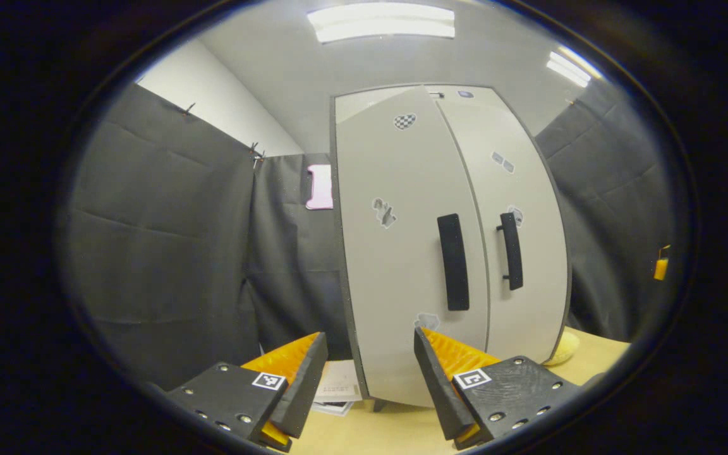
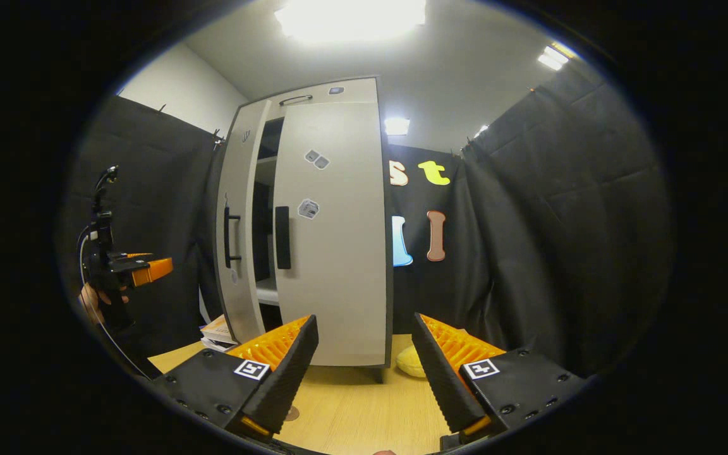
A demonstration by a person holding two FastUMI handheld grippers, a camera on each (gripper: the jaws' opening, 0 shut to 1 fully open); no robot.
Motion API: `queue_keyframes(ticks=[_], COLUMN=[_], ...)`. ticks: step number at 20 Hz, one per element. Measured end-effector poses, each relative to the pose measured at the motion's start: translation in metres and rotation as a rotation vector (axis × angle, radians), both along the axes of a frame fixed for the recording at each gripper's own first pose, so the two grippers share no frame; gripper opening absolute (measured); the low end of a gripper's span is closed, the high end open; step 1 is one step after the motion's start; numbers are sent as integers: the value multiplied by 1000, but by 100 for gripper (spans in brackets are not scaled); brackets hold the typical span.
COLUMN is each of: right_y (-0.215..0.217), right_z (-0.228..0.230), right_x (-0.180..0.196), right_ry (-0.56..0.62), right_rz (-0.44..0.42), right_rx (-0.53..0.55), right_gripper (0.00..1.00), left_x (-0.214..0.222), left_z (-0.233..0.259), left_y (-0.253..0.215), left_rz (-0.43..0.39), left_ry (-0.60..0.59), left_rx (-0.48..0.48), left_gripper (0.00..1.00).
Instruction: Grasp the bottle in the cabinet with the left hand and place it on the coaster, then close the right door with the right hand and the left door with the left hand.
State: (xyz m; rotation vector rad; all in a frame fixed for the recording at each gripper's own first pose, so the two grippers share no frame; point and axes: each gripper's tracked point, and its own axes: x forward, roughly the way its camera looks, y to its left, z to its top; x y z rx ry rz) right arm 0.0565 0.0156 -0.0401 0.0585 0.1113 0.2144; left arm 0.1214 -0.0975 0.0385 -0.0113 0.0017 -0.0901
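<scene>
Both grippers, left gripper (image 1: 370,373) and right gripper (image 2: 364,366), hover with jaws wide, empty, above the counter (image 2: 364,404); cabinet (image 2: 332,234) doors ajar; bottle and coaster unseen; closing remains.

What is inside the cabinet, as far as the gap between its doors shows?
Through the gap in the right gripper view, the cabinet shows a dark interior with a pale shelf low down. No bottle is visible there; both doors cover most of the inside, so the rest cannot be judged.

We can read no text: the small stickers (image 1: 404,121) on the cabinet doors (image 1: 395,253) and the papers (image 1: 339,385) beside them are too blurred.
</scene>
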Motion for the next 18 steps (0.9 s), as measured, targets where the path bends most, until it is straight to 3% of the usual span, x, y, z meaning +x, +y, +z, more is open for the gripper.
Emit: queue_keyframes(ticks=[4, 7, 8, 18], right_y=[20, 30, 33, 45], right_z=[17, 25, 27, 39], right_x=[-14, -27, -32, -77], right_ry=[-39, -59, -61, -76], right_rz=[30, 20, 16, -29], right_rx=[-3, 4, 8, 17], right_gripper=[95, 95, 95, 95], left_x=[-32, -51, -58, -109], left_z=[3, 2, 1, 14], left_y=[26, 43, 49, 86], left_rz=[18, 10, 6, 2], left_ry=[-4, 9, 14, -16], left_rx=[17, 13, 13, 40], left_gripper=[81, 85, 81, 81])
